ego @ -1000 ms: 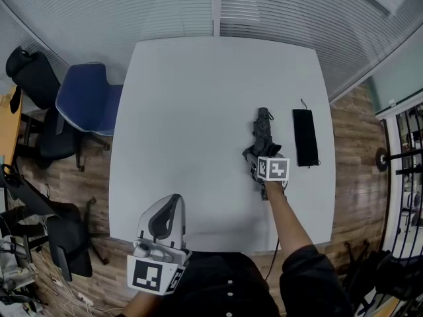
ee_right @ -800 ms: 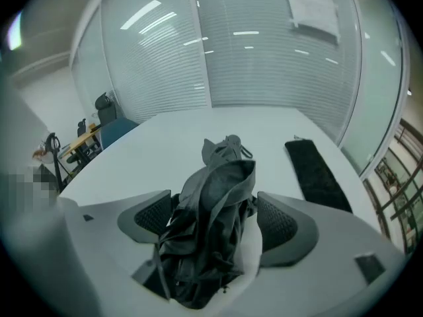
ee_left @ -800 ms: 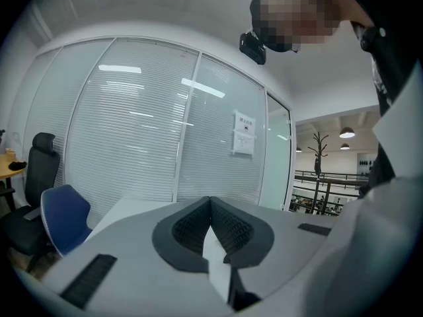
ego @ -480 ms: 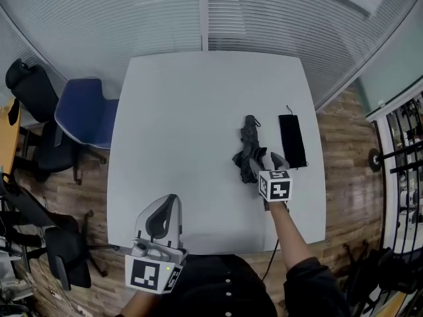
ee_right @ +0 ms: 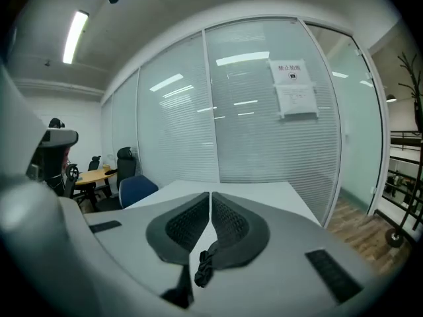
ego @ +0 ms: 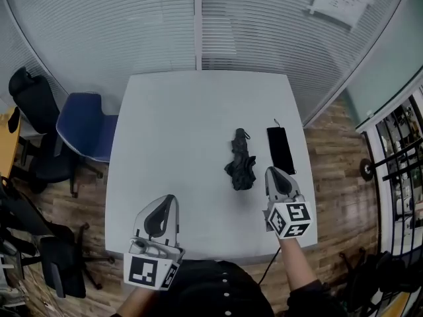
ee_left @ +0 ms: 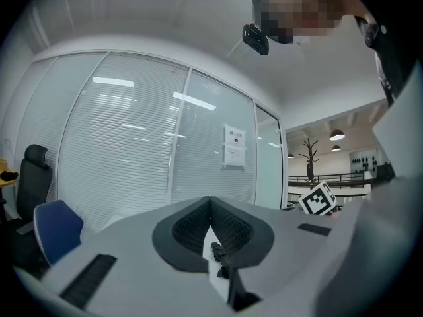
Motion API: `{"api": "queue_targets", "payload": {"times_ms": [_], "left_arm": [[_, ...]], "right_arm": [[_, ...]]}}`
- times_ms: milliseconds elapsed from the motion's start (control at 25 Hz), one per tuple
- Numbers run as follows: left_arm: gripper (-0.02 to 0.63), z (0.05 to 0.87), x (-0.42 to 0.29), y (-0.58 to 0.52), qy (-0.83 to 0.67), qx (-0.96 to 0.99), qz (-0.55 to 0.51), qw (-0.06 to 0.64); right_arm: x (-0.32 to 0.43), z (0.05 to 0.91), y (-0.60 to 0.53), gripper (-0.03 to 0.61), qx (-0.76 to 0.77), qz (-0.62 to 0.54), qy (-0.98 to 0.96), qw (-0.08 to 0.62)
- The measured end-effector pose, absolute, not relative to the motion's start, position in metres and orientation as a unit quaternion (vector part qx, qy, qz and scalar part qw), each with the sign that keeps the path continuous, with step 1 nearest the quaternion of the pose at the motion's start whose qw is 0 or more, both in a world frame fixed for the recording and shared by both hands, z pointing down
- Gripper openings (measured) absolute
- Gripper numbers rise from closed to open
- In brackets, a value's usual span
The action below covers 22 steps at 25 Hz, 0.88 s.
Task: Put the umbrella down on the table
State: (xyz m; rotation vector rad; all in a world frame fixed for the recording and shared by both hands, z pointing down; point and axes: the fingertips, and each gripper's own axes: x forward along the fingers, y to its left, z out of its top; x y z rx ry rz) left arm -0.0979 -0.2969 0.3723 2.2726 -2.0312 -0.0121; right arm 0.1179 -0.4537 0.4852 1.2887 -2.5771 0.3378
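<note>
The folded black umbrella (ego: 240, 167) lies flat on the white table (ego: 178, 131), right of the middle; it also shows small past the jaws in the right gripper view (ee_right: 203, 266) and the left gripper view (ee_left: 218, 253). My right gripper (ego: 275, 172) hangs above the table's near right part, just right of and nearer than the umbrella, apart from it. Its jaws are closing and meet with nothing between them (ee_right: 211, 195). My left gripper (ego: 168, 200) hovers over the near left edge, shut and empty (ee_left: 210, 200).
A flat black umbrella sleeve (ego: 280, 149) lies right of the umbrella near the table's right edge. A blue chair (ego: 86, 127) and a black chair (ego: 30, 94) stand left of the table. Glass walls with blinds run behind it.
The right gripper let go of the umbrella, rose and drew back toward me, and its jaws went from wide open to shut. The umbrella stays lying on the table. The left gripper barely moved.
</note>
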Motion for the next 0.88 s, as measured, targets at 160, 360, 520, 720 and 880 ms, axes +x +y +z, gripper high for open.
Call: {"api": "queue_targets", "payload": {"times_ms": [160,360,520,720,880], "left_arm": [[0.014,0.362,-0.098,-0.293,-0.666,0.745,-0.012,0.034],[0.014,0.35,-0.1,-0.29,-0.67,0.742,-0.022,0.018],[0.014,0.343,-0.102,-0.286,-0.67,0.742,-0.029,0.013],[0.014,0.338,-0.106,-0.281,-0.672,0.74,-0.03,0.008],[0.014,0.329,-0.11,-0.275,-0.673,0.738,-0.036,-0.002]], "right_arm": [[0.126,0.444,-0.432,0.037,0.44,0.094,-0.889,0.085],[0.143,0.403,-0.41,0.035,0.45,0.078,-0.889,0.043],[0.161,0.377,-0.396,0.034,0.468,0.043,-0.883,0.019],[0.179,0.354,-0.377,0.032,0.484,0.022,-0.875,-0.003],[0.198,0.34,-0.364,0.032,0.507,0.006,-0.862,-0.019]]}}
